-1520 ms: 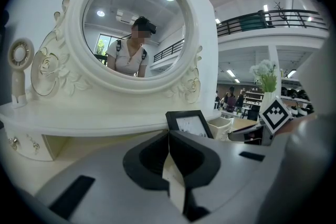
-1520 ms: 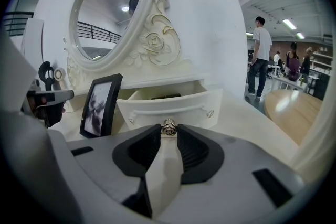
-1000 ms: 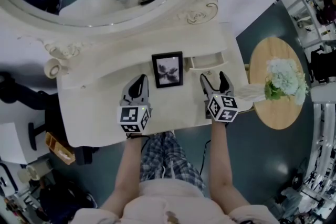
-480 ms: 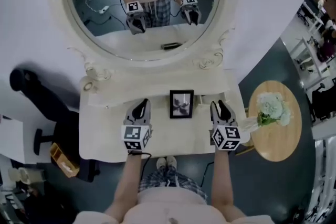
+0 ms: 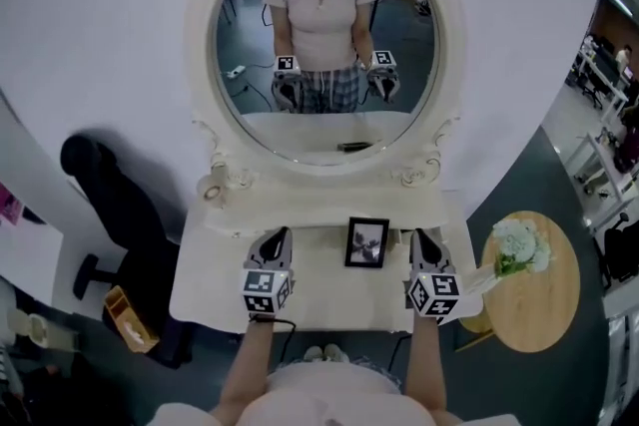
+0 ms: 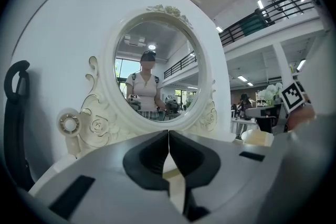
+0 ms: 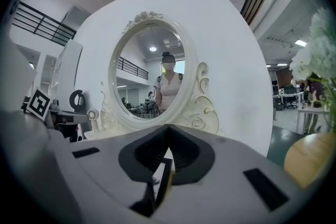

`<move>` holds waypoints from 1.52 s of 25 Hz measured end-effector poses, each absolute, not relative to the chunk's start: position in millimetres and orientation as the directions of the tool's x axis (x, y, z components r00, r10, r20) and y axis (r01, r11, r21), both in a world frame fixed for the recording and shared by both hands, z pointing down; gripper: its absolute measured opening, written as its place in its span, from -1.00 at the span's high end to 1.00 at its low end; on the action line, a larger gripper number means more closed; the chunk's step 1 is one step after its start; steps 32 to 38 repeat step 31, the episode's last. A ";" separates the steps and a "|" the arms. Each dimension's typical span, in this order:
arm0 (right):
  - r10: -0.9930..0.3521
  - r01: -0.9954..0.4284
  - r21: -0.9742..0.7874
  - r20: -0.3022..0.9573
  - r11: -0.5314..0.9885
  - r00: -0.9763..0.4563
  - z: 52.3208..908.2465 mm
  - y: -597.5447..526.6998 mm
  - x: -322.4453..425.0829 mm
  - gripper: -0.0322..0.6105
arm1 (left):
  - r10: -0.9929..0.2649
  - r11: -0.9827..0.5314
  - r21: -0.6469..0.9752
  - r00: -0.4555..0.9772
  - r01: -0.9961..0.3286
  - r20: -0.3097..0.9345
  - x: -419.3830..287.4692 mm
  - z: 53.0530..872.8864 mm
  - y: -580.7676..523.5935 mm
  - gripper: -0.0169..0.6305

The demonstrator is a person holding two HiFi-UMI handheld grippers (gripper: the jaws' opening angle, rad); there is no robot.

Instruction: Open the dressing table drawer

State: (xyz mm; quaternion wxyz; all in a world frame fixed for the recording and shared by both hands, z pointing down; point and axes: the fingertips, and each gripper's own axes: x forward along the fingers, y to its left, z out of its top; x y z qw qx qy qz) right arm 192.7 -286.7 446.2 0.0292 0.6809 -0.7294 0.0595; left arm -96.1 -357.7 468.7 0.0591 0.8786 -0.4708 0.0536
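Jaws of the left gripper (image 6: 168, 132) stand pressed together at their tips with nothing between them, and we find the right gripper (image 7: 168, 126) just the same, closed and empty. From the head view we see both held side by side over the front half of the cream-white dressing table (image 5: 329, 302), the left gripper (image 5: 281, 234) and the right gripper (image 5: 420, 236) pointing the same way, toward the back of the table. Between the two pairs of jaws, a little ahead of them, stands a small black-framed picture of a flower (image 5: 366, 242), apart from both. Straight ahead of each pair of jaws rises the oval mirror in its carved cream frame (image 5: 240, 45), and in its glass we see a person in a pale top holding the two grippers. Ahead and to the left of the left jaws, at the foot of the mirror frame, sits a pale ring-shaped thing (image 5: 212, 187). The drawer belongs to the table beneath and ahead of the jaws, but we cannot make out its front in any view, nor whether it is pulled out. Well to the right of the right jaws stands a round wooden side table (image 5: 534, 314) bearing a bunch of white flowers (image 5: 519, 247). Well to the left of the left jaws, beside the table, stands a black chair (image 5: 110, 205).
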 end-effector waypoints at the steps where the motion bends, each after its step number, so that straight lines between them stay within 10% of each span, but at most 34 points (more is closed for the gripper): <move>1: -0.990 -0.997 -0.039 0.120 0.073 -0.077 444.2 -287.4 190.1 0.85 | -0.823 -0.547 0.053 0.548 -0.835 0.148 -98.2 468.6 -357.2 0.86; 38: -0.988 -0.994 -0.038 0.112 0.100 -0.103 447.7 -294.3 166.9 0.86 | -0.841 -0.522 0.068 0.526 -0.851 0.129 -125.9 471.8 -356.1 0.86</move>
